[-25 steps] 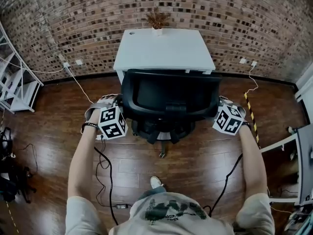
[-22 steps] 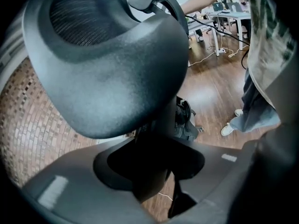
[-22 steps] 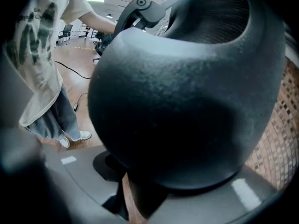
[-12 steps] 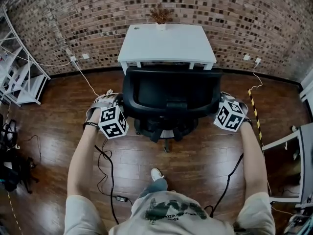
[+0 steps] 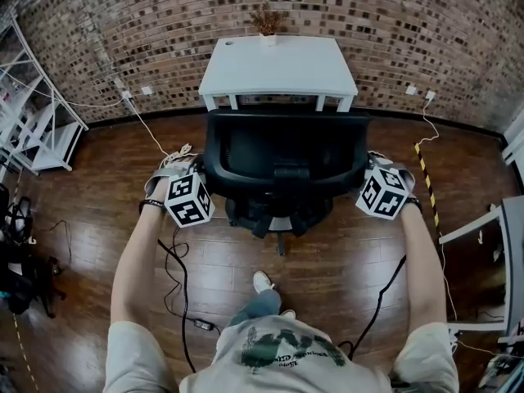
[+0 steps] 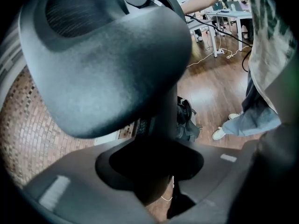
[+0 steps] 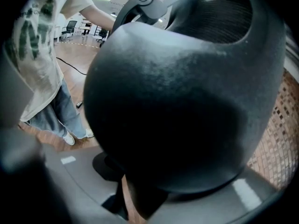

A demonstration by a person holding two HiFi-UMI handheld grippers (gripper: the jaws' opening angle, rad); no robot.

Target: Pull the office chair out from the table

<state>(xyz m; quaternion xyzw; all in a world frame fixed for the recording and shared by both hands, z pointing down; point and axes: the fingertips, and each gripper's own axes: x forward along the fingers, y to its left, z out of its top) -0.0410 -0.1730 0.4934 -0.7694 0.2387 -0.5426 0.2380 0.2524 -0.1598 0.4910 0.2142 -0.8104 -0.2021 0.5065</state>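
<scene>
Left gripper [image 5: 190, 193] and right gripper [image 5: 375, 191] pinch opposite sides of the chair [image 5: 282, 150] back — a stiff, sound hold, and it probably rolls easily.

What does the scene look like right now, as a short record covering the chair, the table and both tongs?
chair: black office chair, just in front of the table, back toward the person
table: white, against the brick wall
on table: plant at the far edge
left tongs: shut on the chair's armrest
right tongs: shut on the other armrest
floor: dark wood, cables on it
</scene>
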